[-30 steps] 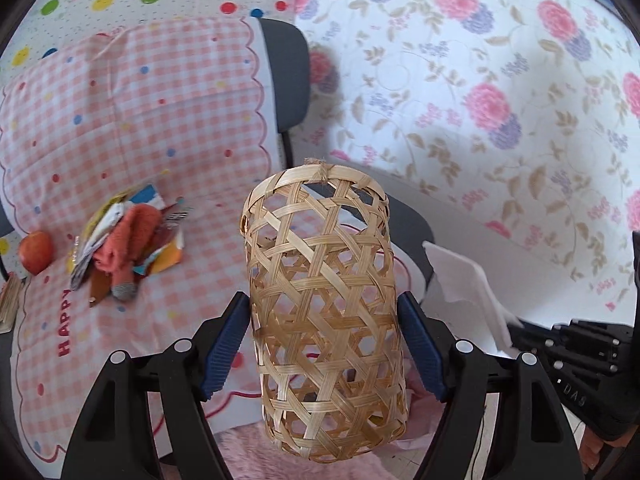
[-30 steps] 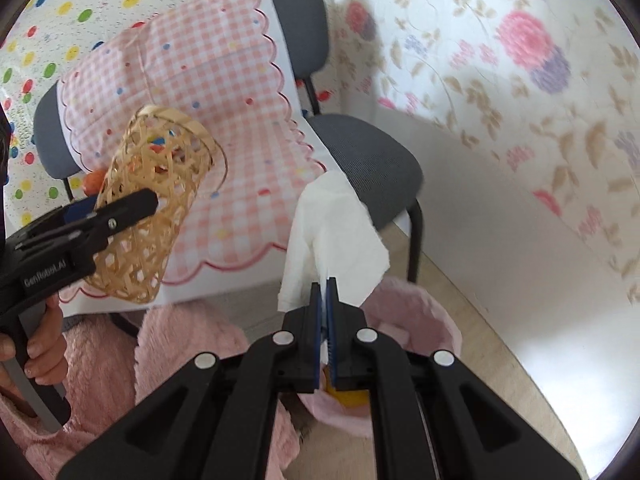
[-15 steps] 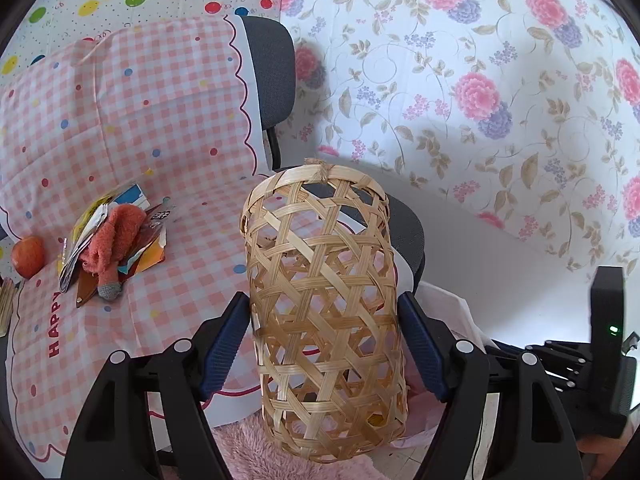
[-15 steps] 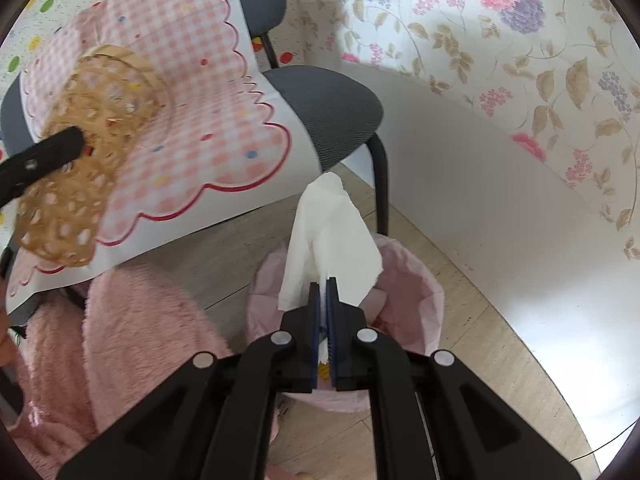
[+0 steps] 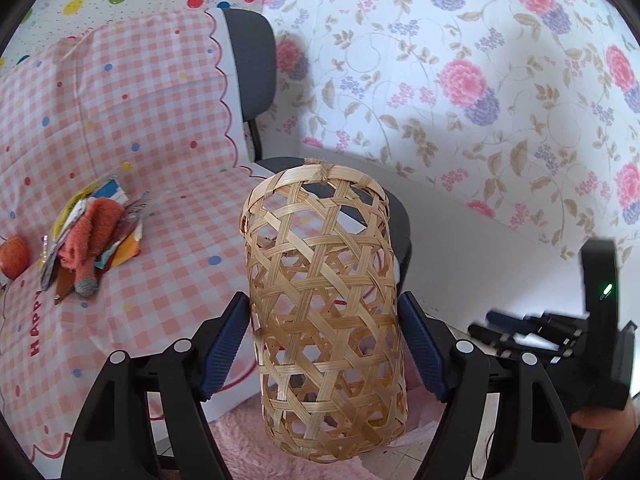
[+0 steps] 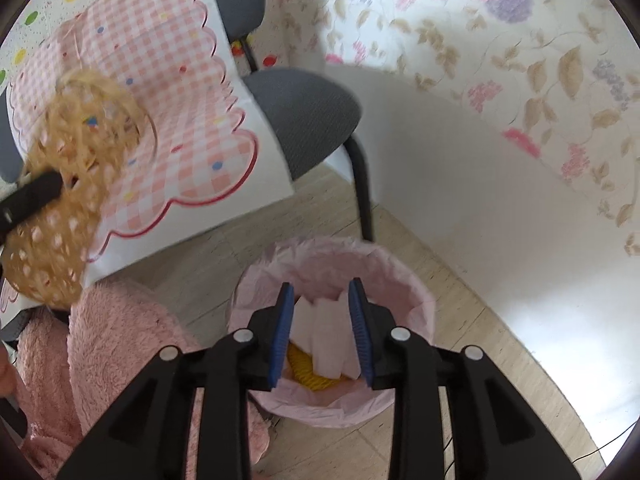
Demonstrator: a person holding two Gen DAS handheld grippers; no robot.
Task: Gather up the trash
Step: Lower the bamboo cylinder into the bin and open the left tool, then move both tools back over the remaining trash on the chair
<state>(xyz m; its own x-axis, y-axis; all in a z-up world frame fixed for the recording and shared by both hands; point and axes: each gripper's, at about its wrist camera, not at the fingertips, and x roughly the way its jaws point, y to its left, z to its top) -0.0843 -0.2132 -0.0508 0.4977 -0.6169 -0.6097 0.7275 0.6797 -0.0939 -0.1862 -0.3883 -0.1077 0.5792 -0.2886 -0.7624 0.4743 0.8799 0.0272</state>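
My left gripper (image 5: 324, 332) is shut on a tall woven bamboo basket (image 5: 324, 300), held upright above the chair's front edge; the basket also shows blurred in the right wrist view (image 6: 68, 200). My right gripper (image 6: 320, 320) is open, right above a bin lined with a pink bag (image 6: 404, 280). A white tissue (image 6: 328, 332) lies inside the bin on something yellow (image 6: 304, 368). A pile of wrappers with an orange sock (image 5: 92, 236) lies on the pink checked cloth (image 5: 140, 120).
A red fruit (image 5: 14, 256) lies at the cloth's left edge. A grey chair (image 6: 304, 116) stands behind the bin, its black leg (image 6: 362, 196) close to the rim. A floral wall (image 5: 480, 80) is at right. A pink fluffy garment (image 6: 100, 360) is left of the bin.
My right gripper moved over the bin, opened and let go of the white tissue, which dropped into the bin. The left gripper kept hold of the basket.
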